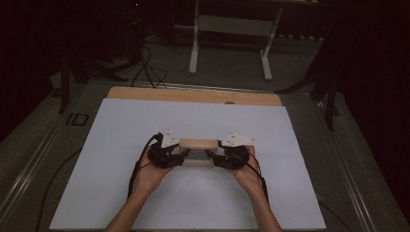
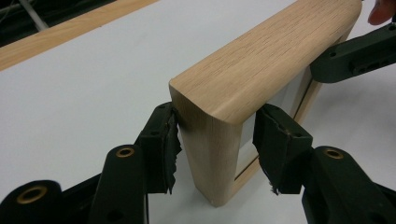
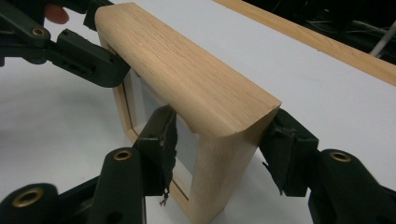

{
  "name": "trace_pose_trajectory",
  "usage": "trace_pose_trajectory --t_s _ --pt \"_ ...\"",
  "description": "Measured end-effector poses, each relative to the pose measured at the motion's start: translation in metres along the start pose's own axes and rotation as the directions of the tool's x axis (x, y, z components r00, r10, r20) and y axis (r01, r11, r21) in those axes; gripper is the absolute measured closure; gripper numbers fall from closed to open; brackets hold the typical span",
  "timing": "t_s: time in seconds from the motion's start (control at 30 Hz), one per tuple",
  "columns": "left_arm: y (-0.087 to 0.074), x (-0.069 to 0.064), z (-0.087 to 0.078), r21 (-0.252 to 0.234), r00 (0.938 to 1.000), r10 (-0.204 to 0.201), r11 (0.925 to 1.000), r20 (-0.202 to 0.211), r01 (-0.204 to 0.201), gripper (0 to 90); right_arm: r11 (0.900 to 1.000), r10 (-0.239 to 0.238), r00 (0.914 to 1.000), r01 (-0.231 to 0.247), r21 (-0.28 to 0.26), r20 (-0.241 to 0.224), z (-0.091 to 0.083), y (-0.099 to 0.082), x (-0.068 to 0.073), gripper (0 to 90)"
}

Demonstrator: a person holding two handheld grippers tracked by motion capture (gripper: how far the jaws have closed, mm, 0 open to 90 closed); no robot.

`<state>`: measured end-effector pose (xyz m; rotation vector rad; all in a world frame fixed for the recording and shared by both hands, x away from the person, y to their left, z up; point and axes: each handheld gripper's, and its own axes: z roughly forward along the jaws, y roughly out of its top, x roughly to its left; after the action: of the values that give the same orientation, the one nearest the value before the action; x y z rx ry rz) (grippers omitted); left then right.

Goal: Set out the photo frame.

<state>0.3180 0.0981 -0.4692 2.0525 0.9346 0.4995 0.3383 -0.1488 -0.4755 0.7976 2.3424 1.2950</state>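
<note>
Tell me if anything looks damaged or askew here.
The wooden frame stands upright on the white board, held square at each end by the left gripper and right gripper. One oddity: the black pads look torn, with ragged, fraying edges. Nothing else stands out.

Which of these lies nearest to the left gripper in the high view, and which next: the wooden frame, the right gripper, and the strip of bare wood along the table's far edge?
1. Wooden frame: between the left gripper jaws, at its left end.
2. Right gripper: on the frame's other end.
3. Bare wood strip: far table edge, beyond both.
</note>
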Motion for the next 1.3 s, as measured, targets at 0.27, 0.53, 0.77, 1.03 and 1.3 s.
trace_pose_trajectory --t_s 0.27,0.53,0.77,1.03,1.3 --pt "0.0 0.001 0.001 0.0 0.9999 -0.013 0.9999 -0.011 0.013 51.9 0.9998 0.021 0.9997 -0.021 0.003 -0.015 0.004 0.004 -0.005 46.4" --pt "0.002 0.004 0.003 0.007 0.9999 -0.01 0.9999 0.0 0.01 51.9 0.9991 0.042 0.9991 -0.042 0.004 -0.011 0.005 0.003 -0.006 46.2" --pt "0.003 0.008 0.005 -0.001 0.9998 -0.017 0.9999 0.012 0.017 51.7 0.9989 0.046 0.9989 -0.046 0.006 -0.001 0.006 0.003 -0.007 46.4" --pt "0.003 0.013 0.01 -0.01 0.999 -0.041 0.9991 0.016 0.042 51.2 0.9969 0.076 0.997 -0.076 0.019 0.013 0.01 0.003 -0.009 46.4" --pt "0.005 0.018 0.015 -0.014 0.9972 -0.068 0.9975 0.031 0.069 51.1 0.9945 0.1 0.9947 -0.1 0.03 0.025 0.012 0.003 -0.012 44.6"
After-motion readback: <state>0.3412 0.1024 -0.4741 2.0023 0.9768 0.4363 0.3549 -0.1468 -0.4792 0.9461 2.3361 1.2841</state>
